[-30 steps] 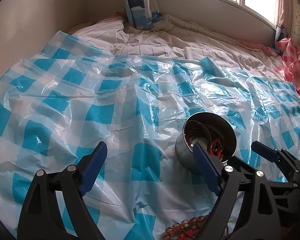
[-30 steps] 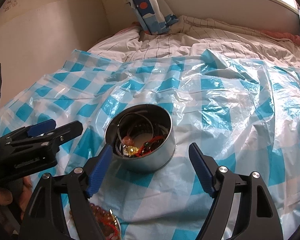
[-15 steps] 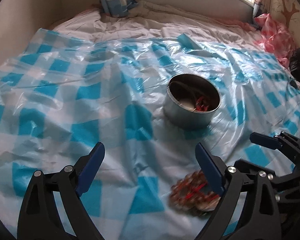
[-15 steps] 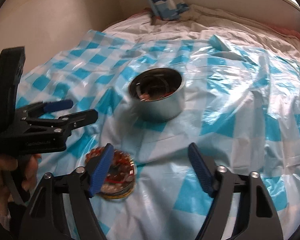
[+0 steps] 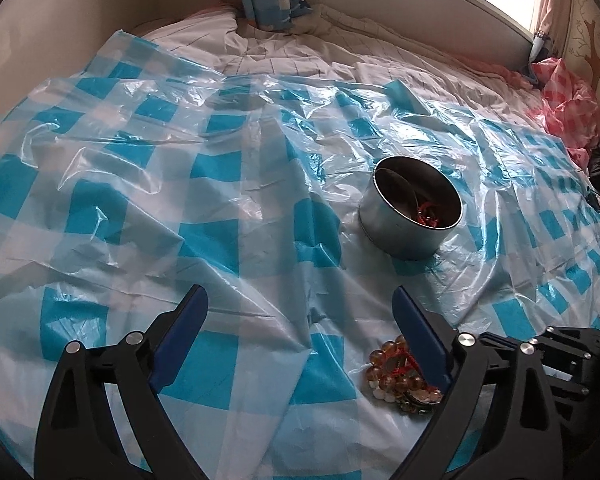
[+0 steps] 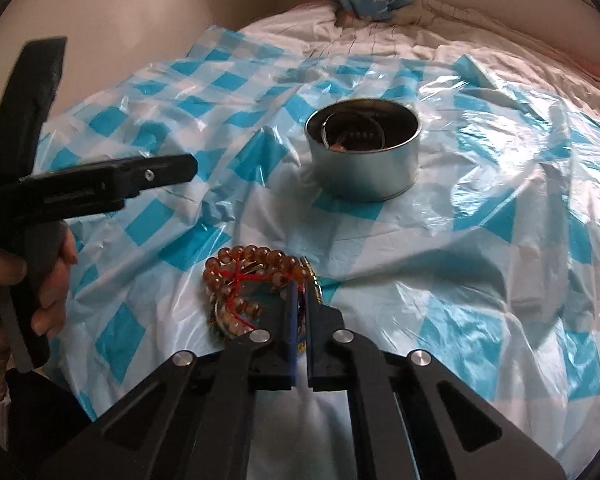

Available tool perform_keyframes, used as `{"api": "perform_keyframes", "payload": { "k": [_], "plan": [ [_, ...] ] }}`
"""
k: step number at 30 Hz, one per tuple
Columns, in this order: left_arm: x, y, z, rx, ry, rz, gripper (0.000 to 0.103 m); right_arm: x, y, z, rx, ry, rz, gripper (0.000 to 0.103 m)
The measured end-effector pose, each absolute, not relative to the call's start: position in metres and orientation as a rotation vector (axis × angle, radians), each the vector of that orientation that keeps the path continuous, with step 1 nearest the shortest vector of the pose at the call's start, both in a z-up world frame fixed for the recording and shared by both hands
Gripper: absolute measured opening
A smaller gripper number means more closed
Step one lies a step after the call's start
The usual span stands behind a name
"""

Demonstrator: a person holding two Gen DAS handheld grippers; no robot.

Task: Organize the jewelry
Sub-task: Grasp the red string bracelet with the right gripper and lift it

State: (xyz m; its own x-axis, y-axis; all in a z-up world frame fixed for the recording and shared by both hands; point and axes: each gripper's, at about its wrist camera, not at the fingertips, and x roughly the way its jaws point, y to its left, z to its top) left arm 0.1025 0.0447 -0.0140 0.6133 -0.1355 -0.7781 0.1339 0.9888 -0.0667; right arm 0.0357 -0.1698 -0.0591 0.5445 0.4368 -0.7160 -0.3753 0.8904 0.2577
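A round metal tin (image 5: 410, 208) stands on the blue-checked plastic sheet, with red cord and rings inside; it also shows in the right wrist view (image 6: 364, 152). A pile of amber bead bracelets with red string (image 6: 244, 280) lies in front of it, also in the left wrist view (image 5: 396, 372). My right gripper (image 6: 300, 288) is shut at the pile's right edge, on a gold-rimmed piece (image 6: 314, 284). My left gripper (image 5: 300, 312) is open and empty, just left of the pile.
The blue-checked plastic sheet (image 5: 180, 184) covers a bed with a striped quilt (image 5: 320, 48). A wall runs along the left. A pink plastic bag (image 5: 572, 100) and a black bag lie at the far right. A blue pillow leans at the back.
Both grippers have pulled back from the tin toward the bead pile. My right gripper has closed from wide open onto the pile's right edge. My left gripper stays open.
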Motion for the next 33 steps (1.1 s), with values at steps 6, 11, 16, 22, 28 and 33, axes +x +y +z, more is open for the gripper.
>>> {"api": "perform_keyframes", "payload": {
  "k": [6,11,16,22,28,33],
  "plan": [
    [0.097,0.033,-0.017,0.01,0.913,-0.173,0.089,0.016,-0.194,-0.043,0.153,0.794,0.45,0.004],
    [0.091,0.014,-0.026,0.07,0.93,-0.193,0.09,0.005,-0.223,-0.029,0.225,0.717,0.38,0.004],
    [0.09,-0.01,-0.037,0.166,0.946,-0.215,0.09,0.011,-0.246,-0.029,0.308,0.712,0.324,0.004],
    [0.085,-0.031,-0.047,0.271,0.946,-0.244,0.09,0.015,-0.248,-0.033,0.319,0.731,0.323,0.004],
    [0.085,-0.037,-0.049,0.304,0.944,-0.254,0.09,0.017,-0.247,-0.036,0.321,0.743,0.322,0.004],
    [0.084,-0.039,-0.052,0.317,0.95,-0.268,0.091,0.017,-0.245,-0.037,0.316,0.749,0.323,0.004]
  ]
}}
